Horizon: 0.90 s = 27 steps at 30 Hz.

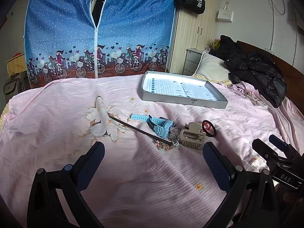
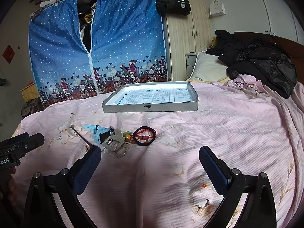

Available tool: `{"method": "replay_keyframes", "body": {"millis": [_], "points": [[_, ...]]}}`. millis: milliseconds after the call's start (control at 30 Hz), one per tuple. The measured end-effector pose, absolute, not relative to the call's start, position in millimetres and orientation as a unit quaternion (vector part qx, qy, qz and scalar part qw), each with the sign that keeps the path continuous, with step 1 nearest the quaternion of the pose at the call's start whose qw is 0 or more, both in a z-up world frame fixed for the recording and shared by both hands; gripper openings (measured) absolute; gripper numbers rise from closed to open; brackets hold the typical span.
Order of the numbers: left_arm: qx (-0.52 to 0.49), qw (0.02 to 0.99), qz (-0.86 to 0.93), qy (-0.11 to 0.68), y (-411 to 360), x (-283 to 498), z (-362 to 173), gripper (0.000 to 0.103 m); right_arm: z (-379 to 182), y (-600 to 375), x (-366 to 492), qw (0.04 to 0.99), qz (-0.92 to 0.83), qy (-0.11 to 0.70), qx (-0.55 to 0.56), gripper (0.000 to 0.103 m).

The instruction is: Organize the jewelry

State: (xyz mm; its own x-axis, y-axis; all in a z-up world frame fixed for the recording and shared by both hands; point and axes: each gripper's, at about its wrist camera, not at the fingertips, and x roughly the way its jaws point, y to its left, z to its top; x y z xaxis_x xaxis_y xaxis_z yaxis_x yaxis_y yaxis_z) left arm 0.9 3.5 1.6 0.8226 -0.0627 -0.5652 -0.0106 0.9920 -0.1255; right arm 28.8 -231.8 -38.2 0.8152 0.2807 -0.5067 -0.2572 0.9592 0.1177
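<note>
While jewelry (image 2: pixel 121 138) lies outside, tray (image 2: pixel 150 108) holds paper (image 2: pixel 155 96).

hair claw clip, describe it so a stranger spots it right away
On the pink bedspread, in front of the silver tray, lies a small pile of accessories. The hair claw clip is the beige toothed piece between the light blue watch and the black hair tie.

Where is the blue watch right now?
In both wrist views the blue watch lies on the pink bedspread, left of the beige hair claw, nearer than the grey tray.
</note>
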Motion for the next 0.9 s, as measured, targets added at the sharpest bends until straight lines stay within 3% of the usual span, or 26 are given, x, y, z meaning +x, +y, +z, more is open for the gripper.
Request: {"method": "replay_keyframes", "body": {"millis": [900], "points": [[-0.062,0.952,-0.012,0.301,2.8,2.5,-0.1,0.101,-38.8,-232.5,29.4,0.952,0.141,0.271,0.025,0.103]]}}
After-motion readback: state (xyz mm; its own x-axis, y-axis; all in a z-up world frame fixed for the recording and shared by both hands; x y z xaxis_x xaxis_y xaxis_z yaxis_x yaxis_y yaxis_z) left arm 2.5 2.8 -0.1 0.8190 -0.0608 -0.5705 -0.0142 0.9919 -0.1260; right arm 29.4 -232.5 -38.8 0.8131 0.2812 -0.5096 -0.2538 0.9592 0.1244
